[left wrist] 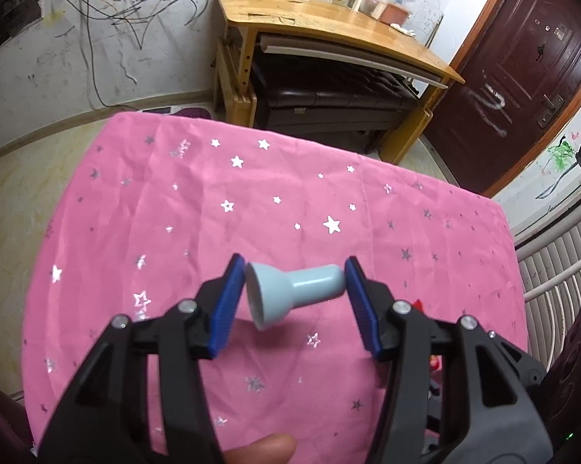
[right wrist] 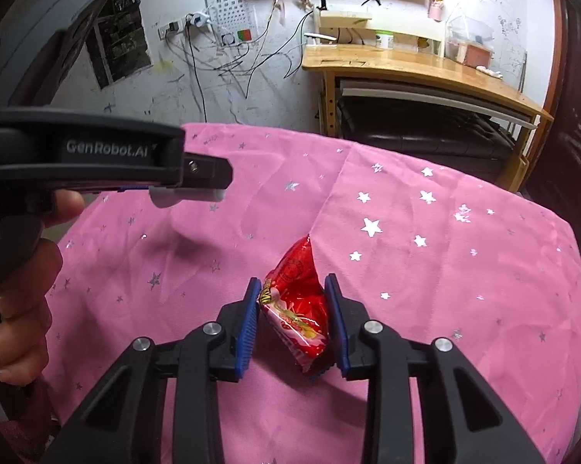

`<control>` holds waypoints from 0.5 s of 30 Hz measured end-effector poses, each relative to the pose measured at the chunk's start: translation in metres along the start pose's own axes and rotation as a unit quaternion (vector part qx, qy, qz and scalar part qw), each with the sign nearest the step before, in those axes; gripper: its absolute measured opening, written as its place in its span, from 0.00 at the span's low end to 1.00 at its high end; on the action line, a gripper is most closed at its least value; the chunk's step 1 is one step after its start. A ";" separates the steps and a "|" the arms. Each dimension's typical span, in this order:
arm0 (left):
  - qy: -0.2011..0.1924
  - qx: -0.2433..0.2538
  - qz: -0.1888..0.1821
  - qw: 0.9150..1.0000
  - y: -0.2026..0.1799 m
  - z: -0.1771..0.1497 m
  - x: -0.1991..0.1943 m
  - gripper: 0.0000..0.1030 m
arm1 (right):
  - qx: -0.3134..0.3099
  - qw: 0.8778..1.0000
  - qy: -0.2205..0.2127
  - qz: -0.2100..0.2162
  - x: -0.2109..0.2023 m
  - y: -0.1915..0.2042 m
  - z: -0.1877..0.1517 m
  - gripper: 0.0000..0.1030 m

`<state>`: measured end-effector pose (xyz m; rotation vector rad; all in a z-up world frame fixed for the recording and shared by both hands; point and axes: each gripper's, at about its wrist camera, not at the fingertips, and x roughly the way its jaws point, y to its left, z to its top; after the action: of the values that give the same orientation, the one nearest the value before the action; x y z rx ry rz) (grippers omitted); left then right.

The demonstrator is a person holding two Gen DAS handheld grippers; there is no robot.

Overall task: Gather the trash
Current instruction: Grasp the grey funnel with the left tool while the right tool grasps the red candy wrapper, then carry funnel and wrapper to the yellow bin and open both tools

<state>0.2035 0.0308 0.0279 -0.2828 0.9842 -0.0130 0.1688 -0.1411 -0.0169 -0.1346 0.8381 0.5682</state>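
My left gripper [left wrist: 295, 282] is shut on a pale blue funnel-shaped plastic piece [left wrist: 290, 292], held sideways above the pink star-patterned tablecloth [left wrist: 251, 201]. The piece's wide end is against the left pad and its narrow end against the right pad. My right gripper [right wrist: 292, 305] is shut on a red snack wrapper [right wrist: 296, 301], which stands between the blue pads just over the cloth [right wrist: 445, 270]. In the right wrist view the left gripper [right wrist: 197, 189] shows side-on at upper left with the pale piece [right wrist: 189, 196] under its tip.
A wooden desk [left wrist: 329, 27] with a dark bench under it stands beyond the table. Cables hang on the white wall [left wrist: 116, 19]. A dark door [left wrist: 522, 77] is at the right. A white radiator [left wrist: 561, 290] runs along the table's right side.
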 end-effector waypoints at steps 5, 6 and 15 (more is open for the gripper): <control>-0.010 0.004 0.005 1.000 -0.006 -0.002 -0.009 0.49 | 0.008 1.000 -0.016 -0.004 -0.018 -0.008 -0.007 0.27; -0.012 0.005 0.006 1.000 -0.006 -0.004 -0.011 0.49 | 0.010 1.000 -0.020 -0.006 -0.022 -0.010 -0.008 0.26; -0.028 0.029 0.016 0.999 -0.031 -0.009 -0.024 0.49 | 0.034 0.998 -0.042 -0.027 -0.051 -0.036 -0.019 0.27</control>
<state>0.1864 0.0019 0.0510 -0.2132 0.9318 -0.0039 0.1484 -0.1996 0.0039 -0.0710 0.7685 0.4917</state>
